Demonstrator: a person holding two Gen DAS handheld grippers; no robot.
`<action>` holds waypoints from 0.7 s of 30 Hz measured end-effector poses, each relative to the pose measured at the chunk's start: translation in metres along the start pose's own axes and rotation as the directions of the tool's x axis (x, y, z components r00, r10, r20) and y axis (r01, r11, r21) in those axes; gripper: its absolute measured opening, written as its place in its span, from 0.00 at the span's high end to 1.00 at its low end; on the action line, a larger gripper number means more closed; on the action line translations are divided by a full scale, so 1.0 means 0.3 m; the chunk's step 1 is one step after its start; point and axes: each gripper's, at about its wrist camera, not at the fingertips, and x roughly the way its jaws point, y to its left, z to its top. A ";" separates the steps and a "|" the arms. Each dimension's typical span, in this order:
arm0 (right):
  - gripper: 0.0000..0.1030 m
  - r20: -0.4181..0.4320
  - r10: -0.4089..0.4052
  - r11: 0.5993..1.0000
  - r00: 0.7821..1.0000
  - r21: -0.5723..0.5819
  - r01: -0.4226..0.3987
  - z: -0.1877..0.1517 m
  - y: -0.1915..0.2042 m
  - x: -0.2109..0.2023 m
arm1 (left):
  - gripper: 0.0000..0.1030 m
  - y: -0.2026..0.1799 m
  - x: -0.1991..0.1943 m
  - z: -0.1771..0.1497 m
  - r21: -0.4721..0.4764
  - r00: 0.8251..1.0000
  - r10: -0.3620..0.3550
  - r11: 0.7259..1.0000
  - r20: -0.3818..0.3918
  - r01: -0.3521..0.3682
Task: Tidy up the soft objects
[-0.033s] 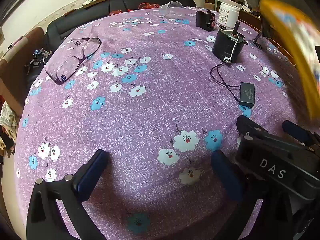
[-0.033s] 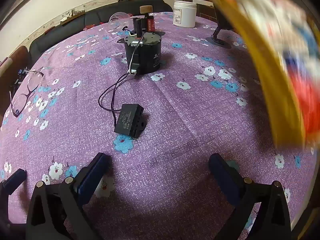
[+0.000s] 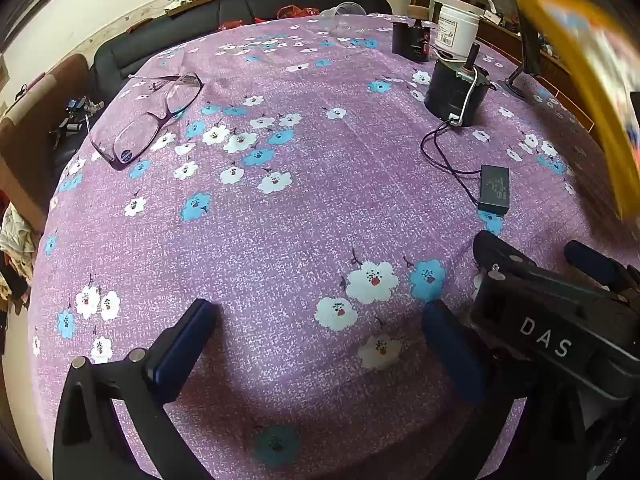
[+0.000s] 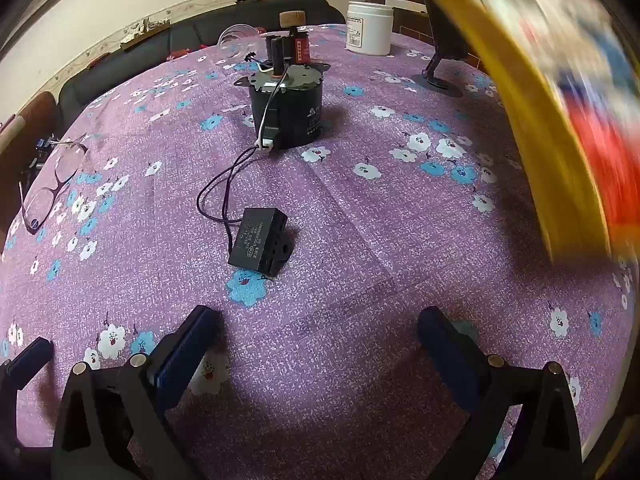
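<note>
A blurred yellow packet (image 4: 560,100) with red and blue print hangs over the table's right side, clear of both grippers; what holds it is out of view. It also fills the top right corner of the left wrist view as the yellow packet (image 3: 584,80). My left gripper (image 3: 320,344) stands open above the purple flowered tablecloth (image 3: 304,220), nothing between its blue pads. My right gripper (image 4: 320,344) is open too, empty, just short of a black box. The right gripper (image 3: 532,246) shows beside the left one, on its right.
Purple-framed glasses (image 3: 148,120) lie at the far left. A black cylindrical motor (image 4: 286,116) is wired to a small black box (image 4: 260,240). A white jar (image 4: 368,28), a clear cup (image 3: 344,12) and a black stand (image 4: 436,72) sit at the back. A dark sofa lies beyond.
</note>
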 end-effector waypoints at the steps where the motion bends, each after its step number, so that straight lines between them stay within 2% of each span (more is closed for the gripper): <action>1: 0.01 -0.004 0.001 1.000 1.000 0.001 -0.001 0.000 0.000 0.000 | 0.00 0.000 0.000 0.000 0.000 1.000 0.000 1.000 0.000 0.000; 21: 0.01 -0.004 0.002 1.000 1.000 0.001 -0.002 0.003 0.004 -0.003 | 0.00 0.000 0.000 0.000 0.000 1.000 0.000 1.000 -0.001 0.000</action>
